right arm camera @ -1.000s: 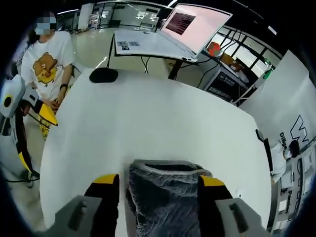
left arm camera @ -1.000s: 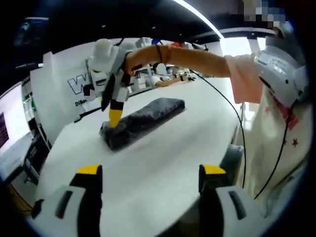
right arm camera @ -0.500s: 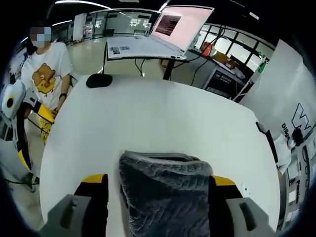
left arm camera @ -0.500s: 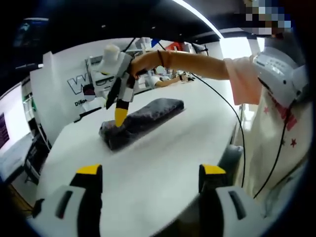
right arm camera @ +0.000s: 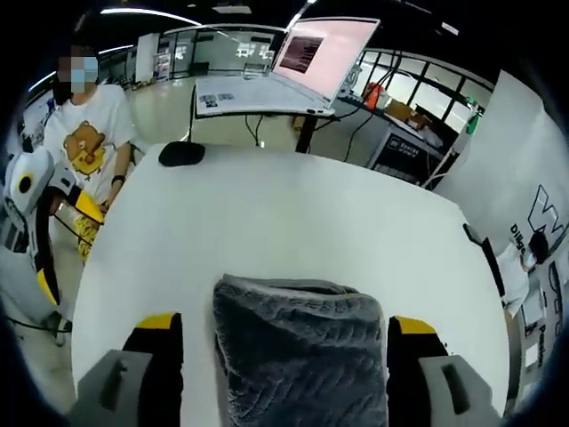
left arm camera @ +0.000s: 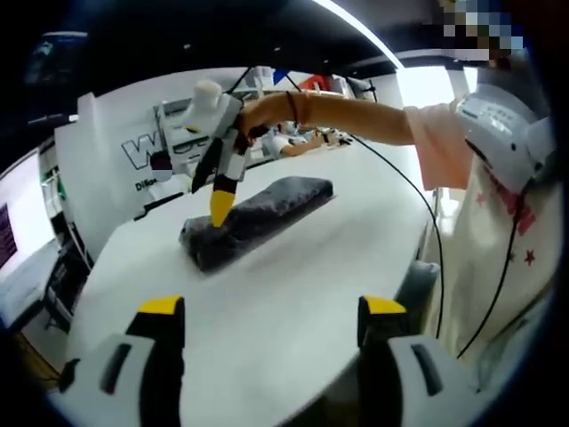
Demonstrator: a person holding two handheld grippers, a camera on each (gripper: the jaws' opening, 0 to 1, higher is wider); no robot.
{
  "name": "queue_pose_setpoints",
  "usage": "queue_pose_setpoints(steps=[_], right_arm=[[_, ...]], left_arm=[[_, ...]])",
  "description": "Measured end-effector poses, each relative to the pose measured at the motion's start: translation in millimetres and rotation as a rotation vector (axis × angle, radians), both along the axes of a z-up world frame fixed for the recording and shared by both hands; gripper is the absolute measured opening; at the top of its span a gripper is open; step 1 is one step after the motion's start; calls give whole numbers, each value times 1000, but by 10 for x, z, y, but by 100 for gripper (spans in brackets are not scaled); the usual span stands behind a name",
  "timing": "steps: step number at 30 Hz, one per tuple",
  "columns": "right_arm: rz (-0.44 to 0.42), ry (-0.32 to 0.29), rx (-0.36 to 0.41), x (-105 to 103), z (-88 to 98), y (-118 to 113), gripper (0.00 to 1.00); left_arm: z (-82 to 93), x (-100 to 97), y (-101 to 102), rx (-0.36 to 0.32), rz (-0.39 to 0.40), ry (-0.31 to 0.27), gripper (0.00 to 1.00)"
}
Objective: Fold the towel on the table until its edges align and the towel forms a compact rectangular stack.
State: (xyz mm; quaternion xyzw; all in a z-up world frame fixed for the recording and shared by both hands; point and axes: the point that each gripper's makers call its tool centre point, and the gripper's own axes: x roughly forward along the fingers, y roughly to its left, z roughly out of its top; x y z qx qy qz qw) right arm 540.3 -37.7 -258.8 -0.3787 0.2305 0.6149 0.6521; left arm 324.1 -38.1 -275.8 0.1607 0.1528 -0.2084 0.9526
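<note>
A dark grey towel (left arm camera: 258,216), folded into a long thick bundle, lies on the round white table (left arm camera: 293,276). In the left gripper view my left gripper (left arm camera: 271,310) stands open near the table's front edge, well short of the towel. A hand holds my right gripper (left arm camera: 220,206) just over the towel's left end. In the right gripper view the towel (right arm camera: 298,347) lies between the spread yellow-tipped jaws of my right gripper (right arm camera: 286,327), which is open. The left gripper (right arm camera: 64,246) shows at the table's left edge.
A black mouse-like object (right arm camera: 182,153) lies at the table's far edge. Beyond it stands a desk with a monitor (right arm camera: 322,49). A person in a bear T-shirt (right arm camera: 87,120) stands at the left. A cable (left arm camera: 404,182) crosses the table's right side.
My right gripper's jaws have spread wider and its tip has lifted slightly off the towel's end. The towel and my left gripper have stayed put.
</note>
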Motion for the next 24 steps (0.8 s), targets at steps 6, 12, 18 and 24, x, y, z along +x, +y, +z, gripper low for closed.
queue_pose_setpoints(steps=[6,12,18,24], right_arm=[[-20,37,15,-1,35,-71,99],[-18,35,12,25,55,-195,100],[-22,52,41,43,133,-341,100],[-34,66,73,93,217,-508,100]], left_arm=[[-1,17,26,1,9,3,84],[-14,45,15,5,6,11,85],[-21,67,10,5,5,14,85],[-14,96,22,5,7,15,86]])
